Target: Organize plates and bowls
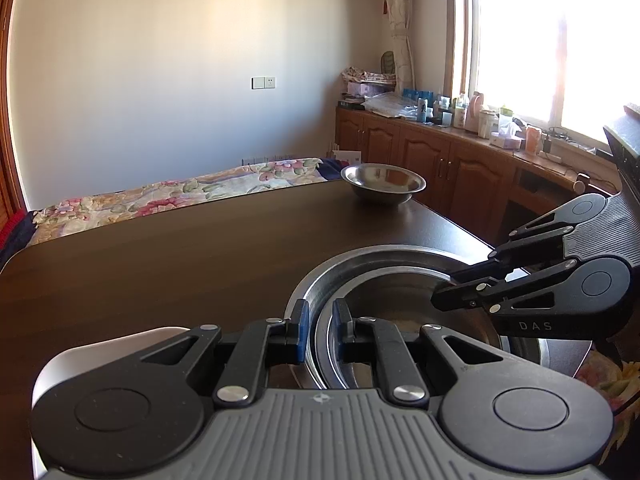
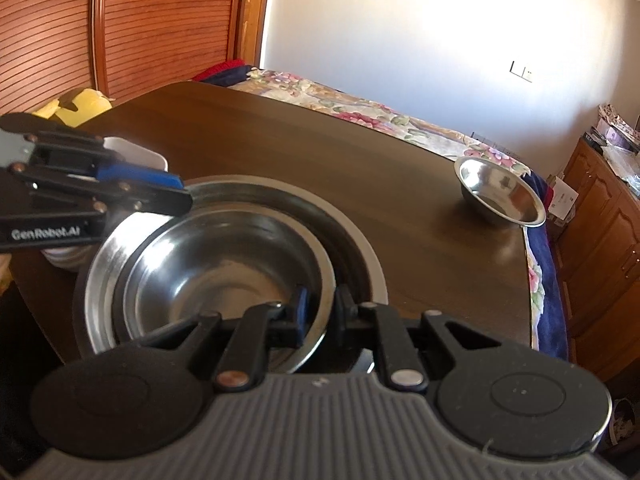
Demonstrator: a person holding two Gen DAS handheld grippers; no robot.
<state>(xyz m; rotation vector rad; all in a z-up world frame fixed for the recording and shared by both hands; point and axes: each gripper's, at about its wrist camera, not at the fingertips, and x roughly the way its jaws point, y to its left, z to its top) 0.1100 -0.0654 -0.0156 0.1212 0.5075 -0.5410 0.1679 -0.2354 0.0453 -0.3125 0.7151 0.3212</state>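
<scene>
A steel bowl [image 2: 224,276] sits nested inside a wider steel basin [image 2: 360,240] on the dark wooden table [image 2: 280,140]. My left gripper [image 1: 320,330] is shut on the bowl's rim [image 1: 322,344], one blue pad on either side of it. My right gripper [image 2: 322,312] is shut on the rim at the opposite side. Each gripper shows in the other's view: the right gripper [image 1: 438,302] at the bowl's right edge, the left gripper [image 2: 180,196] at its far left edge. A smaller steel bowl [image 1: 383,182] [image 2: 500,196] stands alone at the table's far corner.
White dishes [image 2: 136,152] are stacked on the table behind my left gripper. A bed with a floral cover [image 1: 180,192] lies beyond the table. Wooden cabinets [image 1: 440,160] with a cluttered top run under the window. A yellow object [image 2: 86,106] lies by the slatted wooden door.
</scene>
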